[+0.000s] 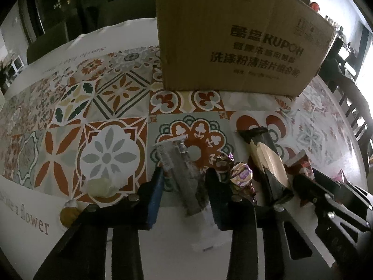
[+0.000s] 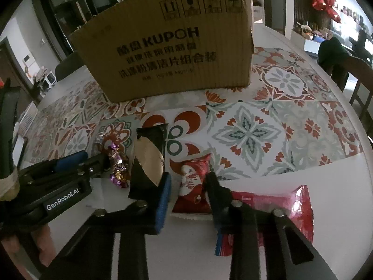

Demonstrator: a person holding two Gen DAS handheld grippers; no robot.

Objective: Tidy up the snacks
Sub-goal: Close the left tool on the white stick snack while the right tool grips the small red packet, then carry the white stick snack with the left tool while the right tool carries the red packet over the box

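Observation:
A brown cardboard box (image 1: pixel 233 39) stands at the back of the patterned table; it also shows in the right wrist view (image 2: pixel 172 53). My left gripper (image 1: pixel 184 179) is open, its fingers on either side of a clear packet of dark snack (image 1: pixel 184 177) lying on the table. My right gripper (image 2: pixel 188 184) is open around a red snack packet (image 2: pixel 193 182). A black and tan wrapper (image 2: pixel 146 161), also in the left wrist view (image 1: pixel 268 163), and purple foil candy (image 2: pixel 117 163), also in the left wrist view (image 1: pixel 241 175), lie between the grippers.
A larger red bag (image 2: pixel 279 210) lies under the right gripper's right finger. A pale candy (image 1: pixel 102 186) and a yellowish one (image 1: pixel 70 212) lie left of the left gripper. Chairs (image 2: pixel 359 79) stand at the right table edge.

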